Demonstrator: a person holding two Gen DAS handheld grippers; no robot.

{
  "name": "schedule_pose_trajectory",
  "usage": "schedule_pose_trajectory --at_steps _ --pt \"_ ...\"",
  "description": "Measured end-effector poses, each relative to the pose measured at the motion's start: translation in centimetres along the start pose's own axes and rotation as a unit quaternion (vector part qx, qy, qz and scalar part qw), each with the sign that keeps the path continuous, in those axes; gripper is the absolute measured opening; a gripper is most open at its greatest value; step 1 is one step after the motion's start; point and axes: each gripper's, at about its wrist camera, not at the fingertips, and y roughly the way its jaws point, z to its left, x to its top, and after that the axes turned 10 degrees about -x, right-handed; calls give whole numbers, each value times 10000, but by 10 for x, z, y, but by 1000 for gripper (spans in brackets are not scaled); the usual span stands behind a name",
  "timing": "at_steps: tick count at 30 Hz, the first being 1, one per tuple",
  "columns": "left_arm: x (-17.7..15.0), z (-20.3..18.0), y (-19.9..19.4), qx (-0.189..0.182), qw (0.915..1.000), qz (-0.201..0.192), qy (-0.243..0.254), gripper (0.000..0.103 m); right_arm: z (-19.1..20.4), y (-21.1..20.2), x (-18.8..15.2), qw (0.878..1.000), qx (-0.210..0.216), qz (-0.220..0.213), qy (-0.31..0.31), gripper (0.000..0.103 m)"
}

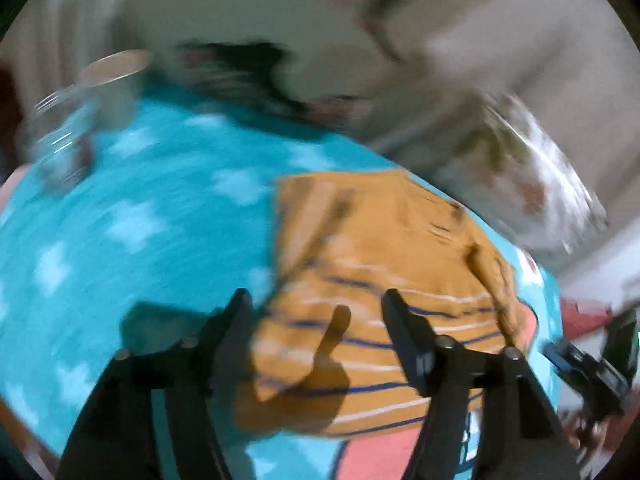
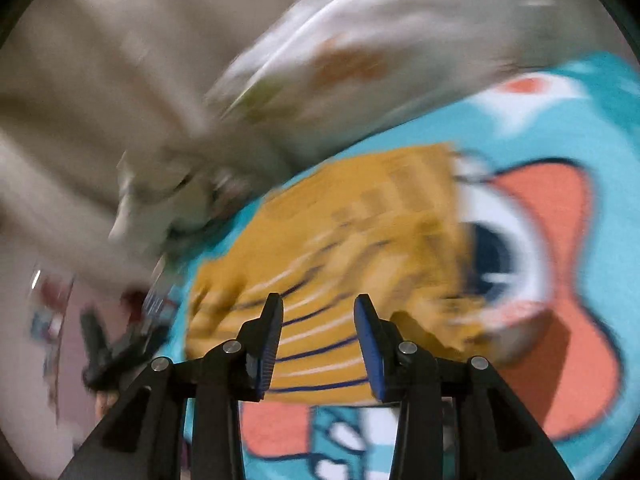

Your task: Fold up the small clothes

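Observation:
A small mustard-yellow garment [image 1: 380, 264] with thin blue and white stripes lies folded on a turquoise cartoon-print cover [image 1: 160, 208]. My left gripper [image 1: 318, 300] is open and empty, just above the garment's near left edge. In the right wrist view the same garment [image 2: 360, 232] lies ahead on the cover [image 2: 580, 128]. My right gripper [image 2: 319, 306] is open and empty, hovering over the garment's striped near edge. Both views are blurred by motion.
A beige, floral-print bedding heap [image 1: 460, 92] lies beyond the garment; it also shows in the right wrist view [image 2: 280, 80]. A clear glass [image 1: 60, 140] and a pale cup [image 1: 116, 80] stand at the far left. The other gripper [image 1: 588, 372] shows at the right edge.

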Motion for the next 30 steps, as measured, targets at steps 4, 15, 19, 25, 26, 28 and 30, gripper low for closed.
schedule_pose_trajectory --at_steps 4,15,19,25,26,28,30 --pt "22 -15 65 -23 9979 488 414 68 21 68 16 9974 65 619 -365 42" --pt "72 37 111 140 9979 540 -330 68 -116 98 87 9803 -742 16 1831 32" --pt "67 25 80 325 9990 293 -127 68 -119 73 91 9789 -1019 -178 1764 41" --pt "45 -38 15 1000 9907 -632 675 80 -103 17 77 9814 -1178 -564 1404 50" --pt "41 -46 4 1103 9878 -791 760 82 -96 9 72 9823 -1234 -602 1275 51" --pt "26 -66 -20 1365 9786 -1224 930 91 -87 -12 58 9842 -1299 -665 1000 54" --pt "13 -78 -46 1522 9706 -1555 1031 102 -73 -23 45 9858 -1323 -705 756 54"
